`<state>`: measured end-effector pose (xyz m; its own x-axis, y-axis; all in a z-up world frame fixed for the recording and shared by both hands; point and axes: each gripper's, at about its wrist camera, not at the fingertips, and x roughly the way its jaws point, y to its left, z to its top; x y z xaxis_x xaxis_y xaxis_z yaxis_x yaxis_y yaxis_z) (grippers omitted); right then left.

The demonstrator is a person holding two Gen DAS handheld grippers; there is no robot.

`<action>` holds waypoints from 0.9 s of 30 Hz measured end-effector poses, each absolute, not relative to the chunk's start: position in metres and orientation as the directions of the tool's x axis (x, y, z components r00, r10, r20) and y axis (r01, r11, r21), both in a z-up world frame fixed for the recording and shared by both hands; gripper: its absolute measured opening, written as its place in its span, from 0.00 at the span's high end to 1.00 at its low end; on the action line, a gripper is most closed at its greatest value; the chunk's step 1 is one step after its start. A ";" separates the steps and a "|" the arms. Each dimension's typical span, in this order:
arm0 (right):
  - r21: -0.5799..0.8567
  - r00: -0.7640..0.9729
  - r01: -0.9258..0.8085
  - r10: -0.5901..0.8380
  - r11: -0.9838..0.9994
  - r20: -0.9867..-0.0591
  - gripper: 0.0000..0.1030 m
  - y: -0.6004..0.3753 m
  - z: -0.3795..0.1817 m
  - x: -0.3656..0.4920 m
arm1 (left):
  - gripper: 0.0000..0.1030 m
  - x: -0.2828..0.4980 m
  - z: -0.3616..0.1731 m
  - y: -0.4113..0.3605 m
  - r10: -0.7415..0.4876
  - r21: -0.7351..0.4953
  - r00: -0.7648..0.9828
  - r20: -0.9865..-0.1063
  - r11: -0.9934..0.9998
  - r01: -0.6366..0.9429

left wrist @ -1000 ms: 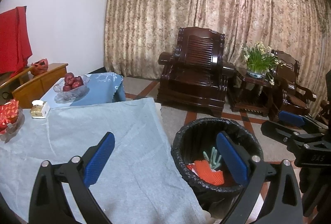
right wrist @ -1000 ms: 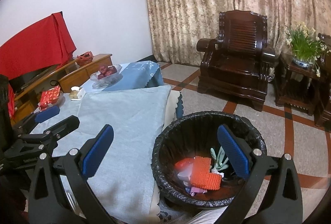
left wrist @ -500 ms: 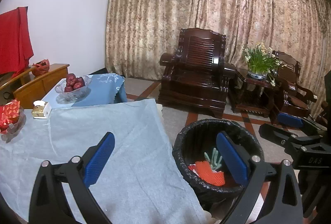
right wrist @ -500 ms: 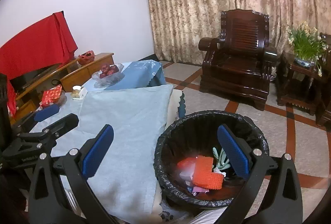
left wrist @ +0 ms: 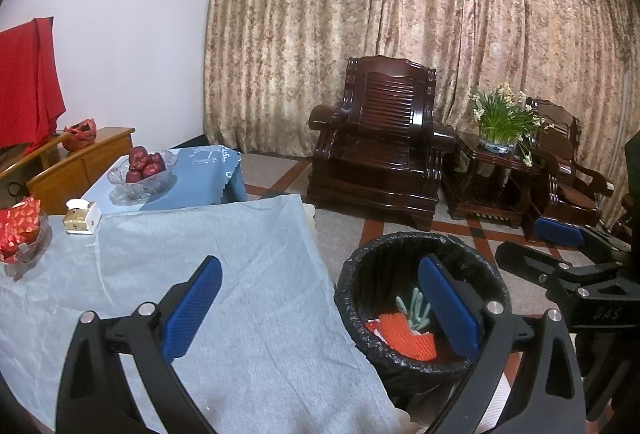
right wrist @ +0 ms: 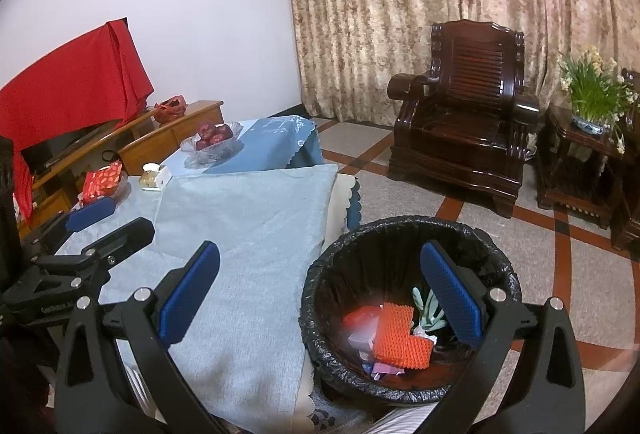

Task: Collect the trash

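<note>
Both tongs, left gripper point(left wrist: 320, 308) and right gripper point(right wrist: 320, 294), wide apart and empty, above trash bin point(right wrist: 412, 234), orange piece point(right wrist: 400, 338) seemingly inside.

The tablecloth point(left wrist: 240, 274) is pale blue-grey. The bin point(right wrist: 408, 250) has a black liner, holding an orange ribbed piece point(right wrist: 400, 338). The curtain point(left wrist: 400, 13) is beige with a floral pattern; the armchair point(left wrist: 384, 153) is dark brown.
</note>
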<state>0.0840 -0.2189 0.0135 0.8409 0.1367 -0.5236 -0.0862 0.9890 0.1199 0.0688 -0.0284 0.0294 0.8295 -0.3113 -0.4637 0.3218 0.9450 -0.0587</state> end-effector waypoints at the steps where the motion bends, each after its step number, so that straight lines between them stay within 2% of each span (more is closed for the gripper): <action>1: 0.120 0.841 -0.086 0.137 0.989 -0.524 0.05 -0.219 0.014 0.084 | 0.06 0.069 0.030 -0.027 -0.311 -0.058 0.829 -0.464 0.945 0.322; 27: 0.118 0.841 -0.086 0.136 0.989 -0.524 0.05 -0.216 0.014 0.085 | 0.06 0.070 0.030 -0.027 -0.309 -0.058 0.830 -0.465 0.946 0.320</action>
